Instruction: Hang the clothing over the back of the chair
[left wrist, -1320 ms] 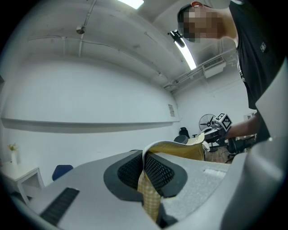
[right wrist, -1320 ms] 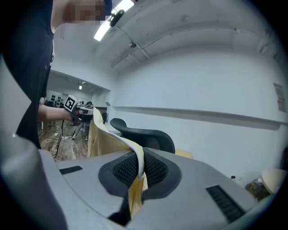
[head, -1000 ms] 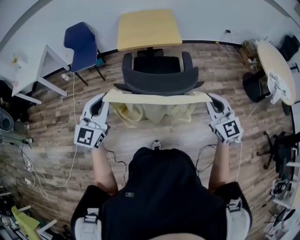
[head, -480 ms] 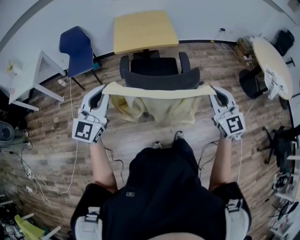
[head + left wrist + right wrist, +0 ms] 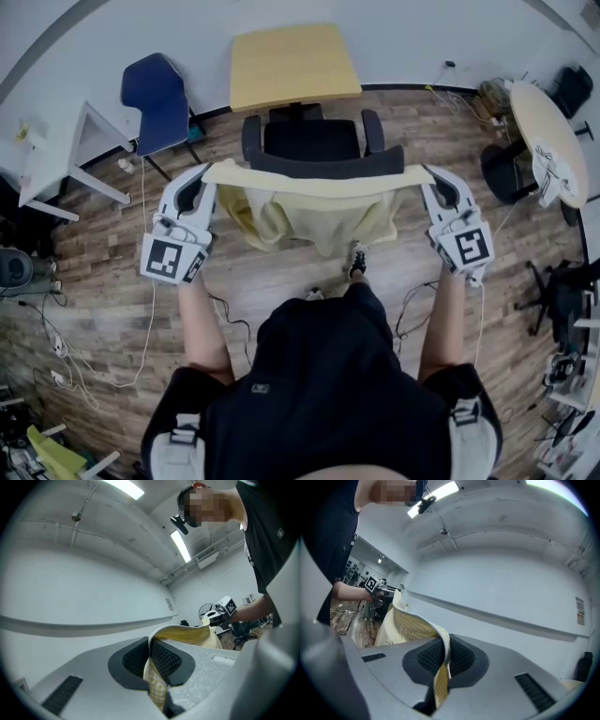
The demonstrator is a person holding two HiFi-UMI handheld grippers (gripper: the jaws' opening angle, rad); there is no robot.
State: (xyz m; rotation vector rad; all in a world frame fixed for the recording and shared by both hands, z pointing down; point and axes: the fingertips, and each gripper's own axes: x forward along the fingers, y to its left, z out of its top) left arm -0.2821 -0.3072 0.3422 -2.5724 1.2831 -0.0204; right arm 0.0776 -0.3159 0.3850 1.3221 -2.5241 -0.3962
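Right now we hold the pale yellow garment (image 5: 314, 208) stretched between both claws. The left claw (image 5: 204, 178) is clenched on one end of its top edge and the right claw (image 5: 428, 180) on the other, and each gripper view shows the woven cloth pinched flat between closed jaws. The held edge runs left to right, parallel to the backrest (image 5: 323, 163) of the black office chair (image 5: 311, 139). That backrest lies just beyond the edge, on the far side from us, and the rest of the cloth hangs down on our side of it. Whether the edge already touches the top of the backrest we cannot tell. We judge that the coming move is forward and down, to carry the edge over it. Neither claw is nearer, since each flanks one end of the backrest. We count one garment, two claws and one black chair, plus one blue chair (image 5: 159, 89) well apart to the left and one yellow tabletop (image 5: 292, 58) beyond
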